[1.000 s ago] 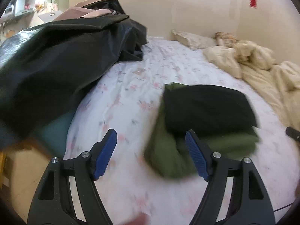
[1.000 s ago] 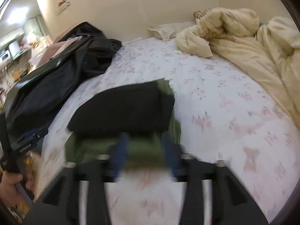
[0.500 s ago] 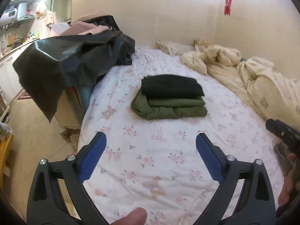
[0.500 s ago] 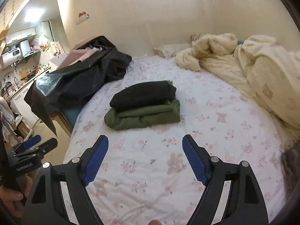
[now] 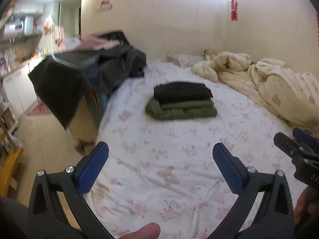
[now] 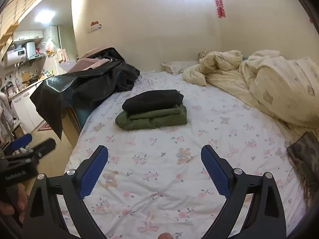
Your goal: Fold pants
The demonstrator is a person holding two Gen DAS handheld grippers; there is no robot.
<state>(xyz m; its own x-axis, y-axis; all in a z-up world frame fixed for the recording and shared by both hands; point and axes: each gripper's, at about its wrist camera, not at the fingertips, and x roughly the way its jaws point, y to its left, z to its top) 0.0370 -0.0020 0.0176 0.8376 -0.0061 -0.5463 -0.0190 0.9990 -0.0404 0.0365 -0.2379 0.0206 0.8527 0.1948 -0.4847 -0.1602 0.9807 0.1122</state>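
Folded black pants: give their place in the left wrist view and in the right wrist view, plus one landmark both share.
Left wrist view: folded black pants lie above centre, atop the folded green pants, far beyond the open left gripper.
Right wrist view: they lie just left of centre, atop the same green pair, beyond the open right gripper.
Shared landmark: red wall hanging.

Right gripper jaws wide apart, empty, above floral-sheeted bed; folded black pants stacked on folded olive-green pants well ahead.
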